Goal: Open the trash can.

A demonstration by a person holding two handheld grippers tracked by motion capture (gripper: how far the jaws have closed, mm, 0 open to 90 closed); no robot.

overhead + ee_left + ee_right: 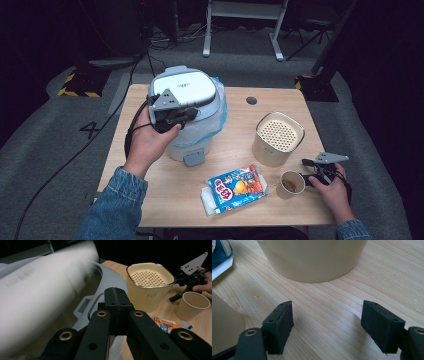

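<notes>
Item: lidded bin [192, 117] with blue liner, far left of the bench [280, 102]. Left gripper [172, 117] clenched, nothing between its jaws, resting at the bin's white lid [42, 290], which is motion-blurred in the left gripper view.

Step, as judged: working the lid; whether opening or closing, cannot tell. The next move calls for clearing the lid before fetching rubbish.

Snack packet [236, 188]: right of that gripper, nearer the person.

Perforated cream canister [278, 138]: just ahead of the right gripper [306, 175].

Paper cup [291, 184]: beside the right gripper's jaw, seemingly not pinched; that gripper stands released, bare bench between its jaws.

Cup contents hard to make out.
</notes>
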